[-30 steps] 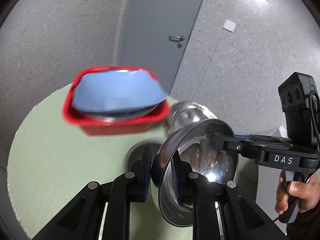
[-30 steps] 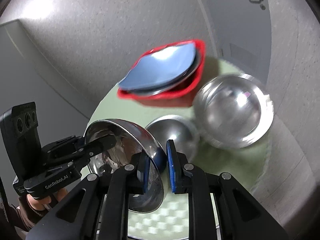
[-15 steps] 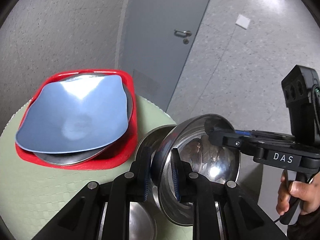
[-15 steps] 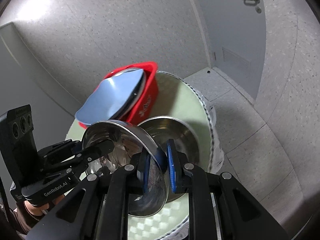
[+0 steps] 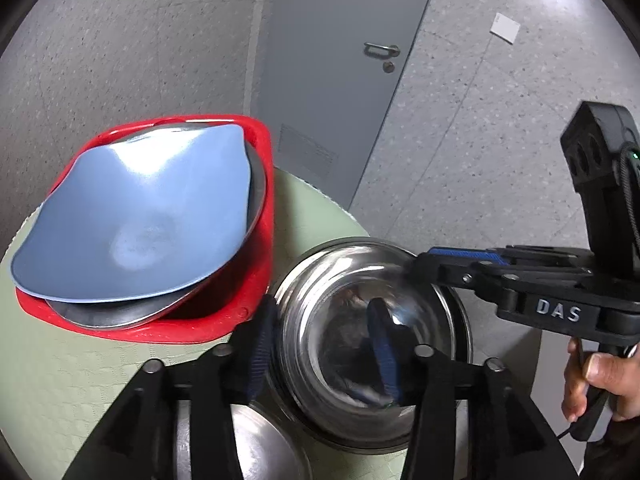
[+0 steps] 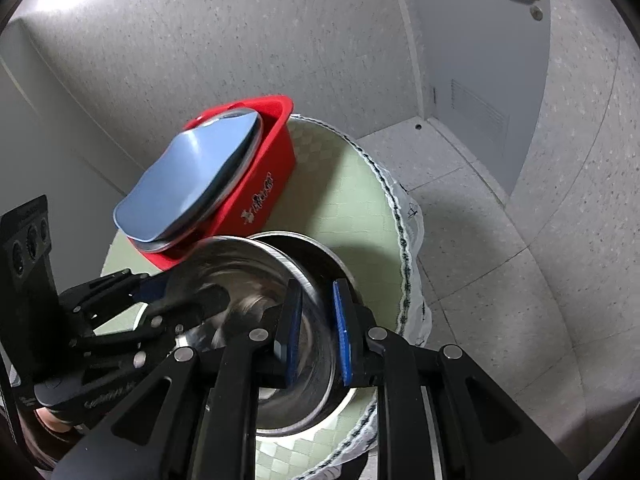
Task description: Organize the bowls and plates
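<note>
A steel bowl [image 5: 352,312] sits nested inside a larger steel bowl [image 5: 460,312] on the round green table [image 5: 80,364]. My left gripper [image 5: 320,344] is open, its fingers astride the near rim of the inner bowl. My right gripper [image 6: 316,320] is open too, its blue pads either side of the far rim [image 6: 308,284] without pressing it. A red basket [image 5: 256,312] at the back left holds a blue plate [image 5: 140,216] lying on steel plates. A third steel bowl [image 5: 256,448] lies under my left gripper.
The table edge with its patterned cloth trim [image 6: 400,232] runs close on the right, with tiled floor [image 6: 480,208] beyond. A grey door [image 5: 340,60] and speckled walls stand behind the table.
The bowl that both grippers held tilted in the air has come down into the larger bowl. Both grippers have opened and let go of its rim.
</note>
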Tool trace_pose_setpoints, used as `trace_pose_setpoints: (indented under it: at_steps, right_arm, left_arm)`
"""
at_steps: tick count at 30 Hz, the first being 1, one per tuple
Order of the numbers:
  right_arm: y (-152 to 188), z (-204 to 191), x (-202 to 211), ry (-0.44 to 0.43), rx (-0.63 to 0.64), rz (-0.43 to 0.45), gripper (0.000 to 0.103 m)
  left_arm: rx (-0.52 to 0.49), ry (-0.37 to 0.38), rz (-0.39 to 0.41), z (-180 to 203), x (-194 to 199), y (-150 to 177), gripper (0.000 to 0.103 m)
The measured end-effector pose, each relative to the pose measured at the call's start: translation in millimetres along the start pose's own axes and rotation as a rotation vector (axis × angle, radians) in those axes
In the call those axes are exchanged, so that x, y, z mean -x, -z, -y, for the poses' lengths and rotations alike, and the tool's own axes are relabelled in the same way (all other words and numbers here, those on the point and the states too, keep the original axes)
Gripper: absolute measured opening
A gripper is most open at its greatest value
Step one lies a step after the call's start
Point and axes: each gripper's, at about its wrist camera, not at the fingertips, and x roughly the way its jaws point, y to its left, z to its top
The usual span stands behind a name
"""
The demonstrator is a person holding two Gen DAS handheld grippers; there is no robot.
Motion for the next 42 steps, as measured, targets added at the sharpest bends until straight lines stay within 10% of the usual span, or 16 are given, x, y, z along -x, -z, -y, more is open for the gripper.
trace_pose_setpoints:
  at_steps: [12, 18, 22, 42]
  right_arm:
    - [4, -3, -4, 0.041, 0.003, 0.002, 0.019]
    - [13, -22, 5, 0.048, -0.004, 0.043, 0.021]
    - [29, -55, 9, 0.042, 0.015, 0.068, 0.047]
    - [107, -141, -12, 0.082, -0.115, 0.072, 0.047]
  left_arm:
    - [-0.009, 0.007, 0.086, -10, 31, 16, 0.079]
    - [0.001, -0.014, 0.114, -32, 55, 37, 0.082]
    - [0.036, -0.037, 0.108, -58, 67, 57, 0.084]
    - [0.017, 0.022, -0.020, -133, 72, 84, 0.084]
